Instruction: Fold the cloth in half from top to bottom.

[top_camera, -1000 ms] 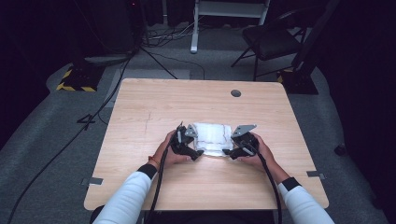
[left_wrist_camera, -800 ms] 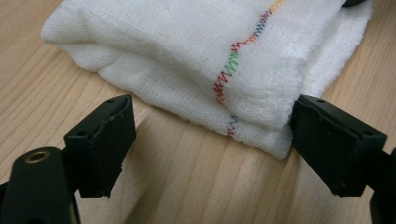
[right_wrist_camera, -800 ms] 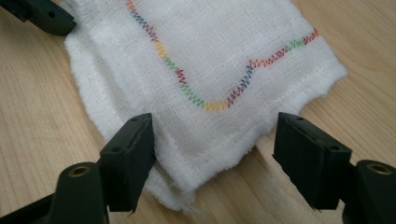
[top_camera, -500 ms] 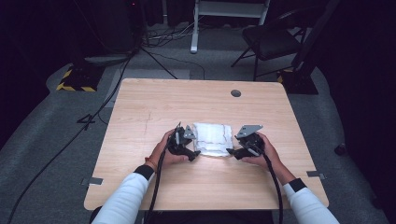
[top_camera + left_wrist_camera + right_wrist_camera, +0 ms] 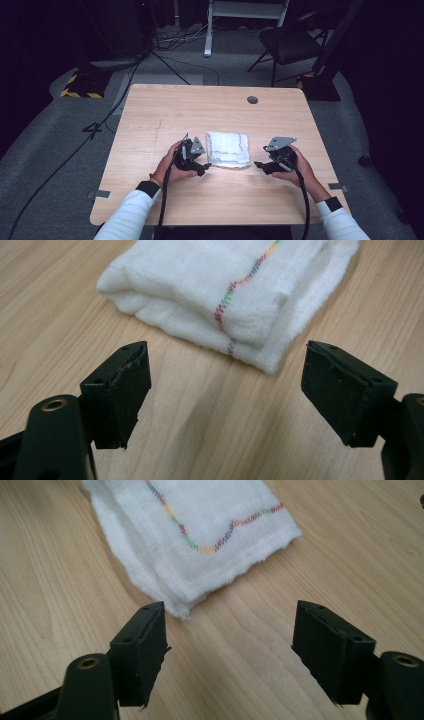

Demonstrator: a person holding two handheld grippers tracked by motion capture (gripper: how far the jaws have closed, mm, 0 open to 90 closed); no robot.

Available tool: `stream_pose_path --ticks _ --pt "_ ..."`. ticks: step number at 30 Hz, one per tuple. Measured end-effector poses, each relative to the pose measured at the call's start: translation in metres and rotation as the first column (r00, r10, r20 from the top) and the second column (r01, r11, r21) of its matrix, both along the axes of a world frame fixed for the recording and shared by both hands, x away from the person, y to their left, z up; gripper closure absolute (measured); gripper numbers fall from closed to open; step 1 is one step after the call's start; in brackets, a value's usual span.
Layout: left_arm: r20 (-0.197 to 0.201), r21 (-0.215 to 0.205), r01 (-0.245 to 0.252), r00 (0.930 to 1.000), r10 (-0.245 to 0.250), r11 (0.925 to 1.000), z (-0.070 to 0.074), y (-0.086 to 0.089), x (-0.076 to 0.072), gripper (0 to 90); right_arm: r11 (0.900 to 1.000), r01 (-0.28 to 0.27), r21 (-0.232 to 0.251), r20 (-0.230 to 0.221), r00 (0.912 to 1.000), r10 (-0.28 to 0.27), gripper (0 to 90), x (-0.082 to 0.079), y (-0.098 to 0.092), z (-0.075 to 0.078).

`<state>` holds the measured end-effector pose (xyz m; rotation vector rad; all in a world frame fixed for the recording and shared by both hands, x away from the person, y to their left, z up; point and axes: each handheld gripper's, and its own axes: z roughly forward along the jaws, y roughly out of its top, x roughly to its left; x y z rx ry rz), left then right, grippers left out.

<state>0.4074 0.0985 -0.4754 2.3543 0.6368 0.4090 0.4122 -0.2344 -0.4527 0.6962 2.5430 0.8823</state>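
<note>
Now folded towel (image 5: 228,149) flat on table (image 5: 150,115); both grippers' fingers wide, empty, apparently clear of it.

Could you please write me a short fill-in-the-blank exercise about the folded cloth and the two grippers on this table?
1. The folded white cloth lies on the ____ table.
2. The jaws of the left gripper stand ____.
3. The cloth lies ____ the left gripper and the right gripper.

Missing words: wooden; open; between

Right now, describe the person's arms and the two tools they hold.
Both tools, left tool and right tool, are black with flat black pads, a grey three-cornered plate on top and a trailing black cable. The white sleeves end in dark cuffs.
</note>
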Motion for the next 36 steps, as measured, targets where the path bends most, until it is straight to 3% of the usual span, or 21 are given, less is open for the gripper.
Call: stream_pose_path --ticks 3,5,11,14,17,23,33,36 --pt "0.007 0.035 0.002 1.0000 -0.002 0.9994 -0.002 0.002 -0.005 20.0 0.999 -0.004 -0.041 0.010 0.9999 0.004 30.3 -0.005 -0.003 -0.002" --pt "-0.003 0.040 0.000 1.0000 0.000 0.9992 -0.002 0.004 -0.007 19.7 0.999 -0.002 -0.045 0.012 0.9999 0.002 30.3 -0.008 -0.007 -0.002" --pt "0.019 0.069 -0.015 0.9997 0.013 0.9975 -0.002 0.015 -0.019 18.3 0.998 0.018 -0.062 0.009 0.9998 -0.018 30.1 -0.016 -0.018 -0.002" --pt "0.052 0.099 -0.037 0.9981 0.032 0.9944 -0.002 0.019 -0.026 18.0 0.998 0.028 -0.065 0.007 0.9996 -0.027 30.1 -0.022 -0.023 -0.002" --pt "0.062 0.095 -0.049 0.9972 0.043 0.9943 0.000 0.025 -0.032 18.8 0.996 0.034 -0.078 0.004 0.9994 -0.034 30.0 -0.028 -0.028 -0.003" --pt "0.072 0.126 -0.069 0.9955 0.061 0.9896 -0.001 0.038 -0.043 18.5 0.994 0.057 -0.095 -0.002 0.9984 -0.057 29.6 -0.036 -0.040 -0.009" --pt "0.075 0.141 -0.105 0.9926 0.095 0.9844 -0.005 0.061 -0.057 18.8 0.994 0.082 -0.076 -0.004 0.9966 -0.082 28.7 -0.046 -0.063 -0.016" --pt "0.069 0.123 -0.111 0.9923 0.103 0.9862 -0.005 0.069 -0.060 18.7 0.992 0.107 -0.061 -0.004 0.9942 -0.107 28.5 -0.048 -0.074 -0.019"
